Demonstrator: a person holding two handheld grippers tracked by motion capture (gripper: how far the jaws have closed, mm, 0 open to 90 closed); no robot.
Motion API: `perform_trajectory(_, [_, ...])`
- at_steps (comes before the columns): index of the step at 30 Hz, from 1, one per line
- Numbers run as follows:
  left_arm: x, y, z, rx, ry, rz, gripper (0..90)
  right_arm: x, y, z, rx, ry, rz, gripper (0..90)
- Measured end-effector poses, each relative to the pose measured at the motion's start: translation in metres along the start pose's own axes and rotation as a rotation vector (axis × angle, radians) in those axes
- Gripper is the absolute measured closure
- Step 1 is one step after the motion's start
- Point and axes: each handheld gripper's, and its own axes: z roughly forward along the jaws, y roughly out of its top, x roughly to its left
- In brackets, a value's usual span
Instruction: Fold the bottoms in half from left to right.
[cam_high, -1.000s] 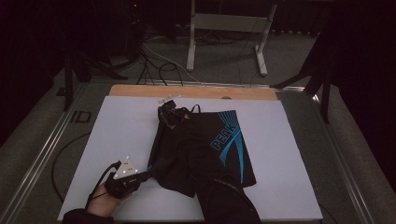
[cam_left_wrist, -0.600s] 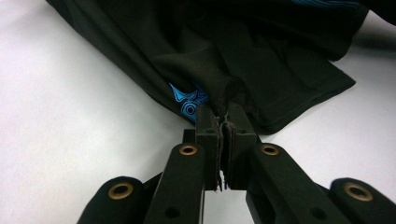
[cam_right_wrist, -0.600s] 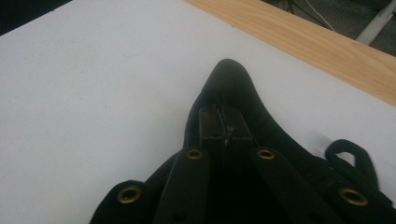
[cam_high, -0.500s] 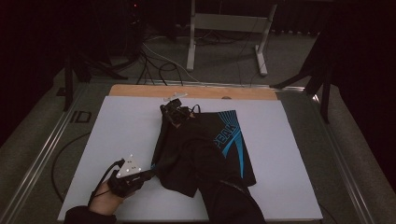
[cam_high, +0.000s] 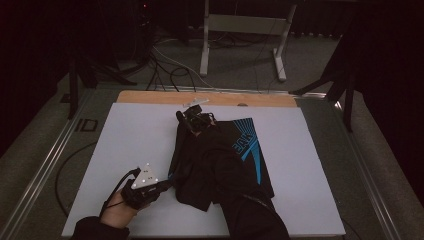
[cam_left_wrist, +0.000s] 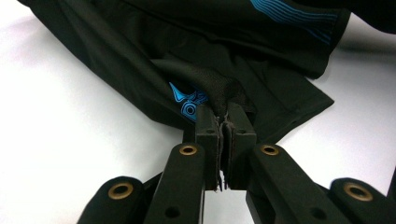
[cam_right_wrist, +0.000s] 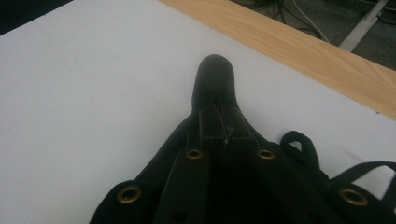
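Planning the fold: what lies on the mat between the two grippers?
In the high view, the black shorts span it: left gripper pinches the near edge, right gripper the far end.

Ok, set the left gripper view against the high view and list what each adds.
Left gripper view: the left gripper pinching a bunched fold of the black shorts, and small blue lettering beside the fold.

High view: the right gripper at the shorts' far end, the wooden strip along the white board's far edge, the hand and the dark floor with cables.

Both: the black shorts with blue stripes on the white board.
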Motion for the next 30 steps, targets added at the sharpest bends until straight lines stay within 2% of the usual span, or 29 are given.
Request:
perform_trajectory(11, [-0.007, 0.01, 0.006, 0.002, -0.017, 0.026, 87.8, -0.012, -0.004, -0.016, -0.02, -0.002, 0.007, 89.8])
perform_trajectory(30, [-0.018, 0.028, 0.015, 0.009, -0.041, 0.074, 87.8, -0.034, -0.015, -0.042, -0.042, -0.034, 0.025, 89.8])
